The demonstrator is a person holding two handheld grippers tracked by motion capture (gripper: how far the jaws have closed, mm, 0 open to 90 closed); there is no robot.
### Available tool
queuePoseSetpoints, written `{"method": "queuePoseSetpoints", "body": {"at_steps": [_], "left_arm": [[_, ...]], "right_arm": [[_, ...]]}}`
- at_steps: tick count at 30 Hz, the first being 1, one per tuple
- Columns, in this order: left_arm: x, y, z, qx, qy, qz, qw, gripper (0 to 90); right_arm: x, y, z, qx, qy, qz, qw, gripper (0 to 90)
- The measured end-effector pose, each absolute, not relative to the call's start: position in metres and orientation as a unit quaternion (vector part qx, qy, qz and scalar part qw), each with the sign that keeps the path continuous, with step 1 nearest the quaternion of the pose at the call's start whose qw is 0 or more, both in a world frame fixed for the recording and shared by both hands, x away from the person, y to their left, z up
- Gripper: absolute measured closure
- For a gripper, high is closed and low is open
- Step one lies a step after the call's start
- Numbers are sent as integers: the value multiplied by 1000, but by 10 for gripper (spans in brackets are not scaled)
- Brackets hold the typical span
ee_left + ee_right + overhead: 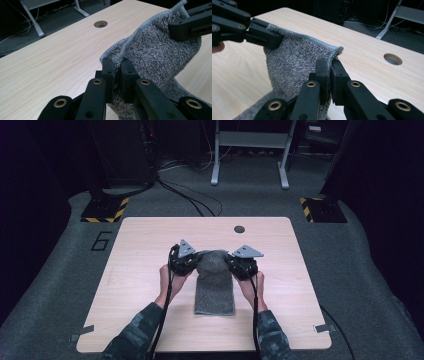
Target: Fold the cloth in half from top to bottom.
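Dark carpeted floor (60, 285) surrounds a light wooden counter (145, 245). Left tongs (115, 68) are clenched on one far corner of a grey knitted towel (215, 290). Right tongs (329, 67) are clenched on the other far corner. Both corners are raised off the counter at its middle, with the far hem stretched between the tongs. The near part of the towel lies flat toward the near edge. A round hole (239, 229) sits near the far edge. A metal frame (250, 150) stands beyond.
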State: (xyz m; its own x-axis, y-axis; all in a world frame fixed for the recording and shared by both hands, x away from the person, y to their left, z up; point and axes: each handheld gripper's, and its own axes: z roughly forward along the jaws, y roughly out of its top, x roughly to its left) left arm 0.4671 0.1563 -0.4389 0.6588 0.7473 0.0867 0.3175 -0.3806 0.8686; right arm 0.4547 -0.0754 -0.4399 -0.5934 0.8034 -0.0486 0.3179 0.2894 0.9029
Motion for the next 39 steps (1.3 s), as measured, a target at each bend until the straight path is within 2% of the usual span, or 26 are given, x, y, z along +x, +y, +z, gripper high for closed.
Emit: {"method": "queuePoseSetpoints", "body": {"at_steps": [14,39], "left_arm": [[442,152,-457,812,318,225,434,822],[417,150,-490,831,323,175,418,789]], "right_arm": [[423,-81,-463,365,772,456,251,854],[394,-88,-494,364,797,428,223,801]]}}
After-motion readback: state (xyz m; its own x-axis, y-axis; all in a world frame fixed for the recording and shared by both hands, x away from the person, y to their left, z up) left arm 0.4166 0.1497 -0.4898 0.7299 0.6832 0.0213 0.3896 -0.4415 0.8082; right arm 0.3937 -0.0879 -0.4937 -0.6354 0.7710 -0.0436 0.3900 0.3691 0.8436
